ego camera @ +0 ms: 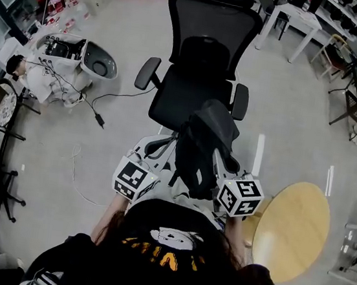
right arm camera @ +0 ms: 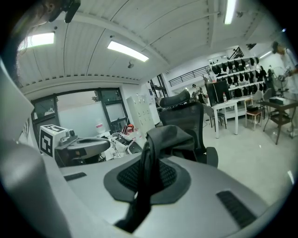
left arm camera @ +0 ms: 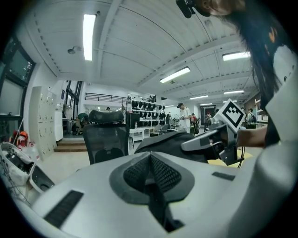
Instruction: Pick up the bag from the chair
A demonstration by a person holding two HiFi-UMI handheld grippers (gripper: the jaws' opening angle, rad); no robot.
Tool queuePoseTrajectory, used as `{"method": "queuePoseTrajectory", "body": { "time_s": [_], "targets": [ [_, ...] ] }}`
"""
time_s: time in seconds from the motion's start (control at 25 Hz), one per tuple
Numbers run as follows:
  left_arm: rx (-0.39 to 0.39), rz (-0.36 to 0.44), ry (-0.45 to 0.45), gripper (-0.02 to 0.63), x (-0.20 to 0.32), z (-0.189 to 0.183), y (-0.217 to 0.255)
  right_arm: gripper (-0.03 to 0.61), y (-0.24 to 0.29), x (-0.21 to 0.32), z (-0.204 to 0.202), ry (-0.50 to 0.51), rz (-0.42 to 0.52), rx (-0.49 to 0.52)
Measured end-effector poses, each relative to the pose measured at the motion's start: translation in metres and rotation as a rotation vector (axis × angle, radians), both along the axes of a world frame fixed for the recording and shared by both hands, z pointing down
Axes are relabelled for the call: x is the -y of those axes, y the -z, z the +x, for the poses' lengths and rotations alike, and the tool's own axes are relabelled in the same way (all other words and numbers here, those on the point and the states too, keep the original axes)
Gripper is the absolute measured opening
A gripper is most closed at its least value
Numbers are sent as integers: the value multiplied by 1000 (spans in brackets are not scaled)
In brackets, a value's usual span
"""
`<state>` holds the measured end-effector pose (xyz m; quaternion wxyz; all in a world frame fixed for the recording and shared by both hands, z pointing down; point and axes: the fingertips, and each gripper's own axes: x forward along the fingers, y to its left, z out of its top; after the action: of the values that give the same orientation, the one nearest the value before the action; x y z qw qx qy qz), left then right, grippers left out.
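The black bag (ego camera: 204, 145) hangs in front of the seat of the black office chair (ego camera: 197, 76), lifted off it, between my two grippers. My right gripper (right arm camera: 151, 160) is shut on the bag's dark strap (right arm camera: 145, 186), which runs up out of its jaws to the bag body (right arm camera: 170, 135). In the head view the right gripper (ego camera: 226, 168) sits against the bag's right side. My left gripper (left arm camera: 150, 157) is shut, and nothing shows between its pads. It (ego camera: 149, 153) lies just left of the bag, near a loose strap loop (ego camera: 160, 144). The bag (left arm camera: 172, 143) lies to its right.
A round wooden table (ego camera: 291, 228) stands close at my right. White equipment (ego camera: 79, 57) and a trailing cable (ego camera: 97, 118) lie on the floor at the left. White tables (ego camera: 299, 21) and chairs stand at the back right.
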<state>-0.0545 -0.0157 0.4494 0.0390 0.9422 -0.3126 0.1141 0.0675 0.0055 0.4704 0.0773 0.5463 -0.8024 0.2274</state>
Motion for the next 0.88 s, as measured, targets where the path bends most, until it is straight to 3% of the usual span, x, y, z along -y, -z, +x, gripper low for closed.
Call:
{"method": "queuePoseTrajectory", "body": {
  "time_s": [0.88],
  "targets": [
    [-11,19,-48,0,-28,12,5,11,-4,-22,6,-37,2,-30]
  ]
}}
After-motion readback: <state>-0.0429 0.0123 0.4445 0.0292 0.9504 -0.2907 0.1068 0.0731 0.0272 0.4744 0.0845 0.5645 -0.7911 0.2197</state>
